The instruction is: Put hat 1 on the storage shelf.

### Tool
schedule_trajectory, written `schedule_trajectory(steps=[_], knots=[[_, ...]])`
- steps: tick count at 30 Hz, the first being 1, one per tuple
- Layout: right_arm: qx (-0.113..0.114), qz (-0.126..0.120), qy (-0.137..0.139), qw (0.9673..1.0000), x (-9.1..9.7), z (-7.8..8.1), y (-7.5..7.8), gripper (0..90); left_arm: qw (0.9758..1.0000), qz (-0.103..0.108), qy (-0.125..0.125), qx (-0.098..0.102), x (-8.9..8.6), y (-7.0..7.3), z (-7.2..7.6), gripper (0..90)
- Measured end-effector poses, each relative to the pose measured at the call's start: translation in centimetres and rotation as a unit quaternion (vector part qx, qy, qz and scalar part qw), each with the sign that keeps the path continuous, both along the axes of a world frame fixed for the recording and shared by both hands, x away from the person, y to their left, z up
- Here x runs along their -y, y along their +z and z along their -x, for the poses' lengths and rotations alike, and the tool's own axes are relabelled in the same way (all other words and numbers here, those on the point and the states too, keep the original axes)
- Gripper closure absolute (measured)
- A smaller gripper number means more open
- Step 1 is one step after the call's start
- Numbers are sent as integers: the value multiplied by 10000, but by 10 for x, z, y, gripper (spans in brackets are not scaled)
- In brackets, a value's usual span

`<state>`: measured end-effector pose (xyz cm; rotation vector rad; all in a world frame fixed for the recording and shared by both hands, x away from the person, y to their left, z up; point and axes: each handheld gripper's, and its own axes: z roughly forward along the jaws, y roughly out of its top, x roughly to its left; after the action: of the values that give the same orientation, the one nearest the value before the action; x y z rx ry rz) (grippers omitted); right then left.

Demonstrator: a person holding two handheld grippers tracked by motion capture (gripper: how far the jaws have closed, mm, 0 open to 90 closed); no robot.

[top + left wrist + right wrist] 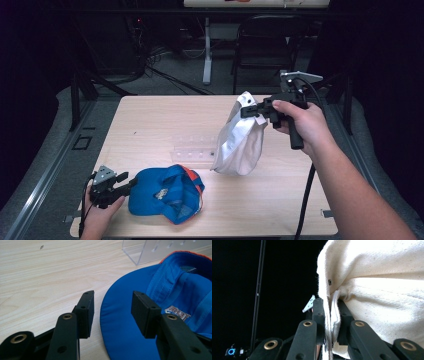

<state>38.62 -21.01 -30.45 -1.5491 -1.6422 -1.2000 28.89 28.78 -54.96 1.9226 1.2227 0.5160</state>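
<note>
A white cap [240, 140] hangs above the table's middle right, pinched at its top edge by my right gripper [252, 111]. In the right gripper view the cream fabric [382, 290] is squeezed between the two black jaws, which are shut on it [331, 317]. A blue cap with an orange edge [167, 192] lies upside down near the front left of the table. My left gripper [131, 183] rests at its brim, open. In the left gripper view the blue brim [120, 322] lies between the spread jaws [112, 312], and neither pad presses it.
A clear plastic rack [195, 152] lies on the wooden table [150, 125] between the two caps, seen as a clear box [155, 250] in the left gripper view. A dark chair [267, 45] and a table leg [207, 55] stand beyond the far edge.
</note>
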Motion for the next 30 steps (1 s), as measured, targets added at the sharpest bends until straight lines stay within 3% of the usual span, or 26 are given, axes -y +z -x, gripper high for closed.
schedule_trajectory(steps=[19, 30], knots=[[12, 82, 212, 9997, -57, -50, -4, 811, 9999, -97, -123, -48, 4, 1, -1, 531], [-80, 82, 337, 9994, -80, -68, -13, 811, 9999, -59, -133, -28, 6, 1, -2, 527]])
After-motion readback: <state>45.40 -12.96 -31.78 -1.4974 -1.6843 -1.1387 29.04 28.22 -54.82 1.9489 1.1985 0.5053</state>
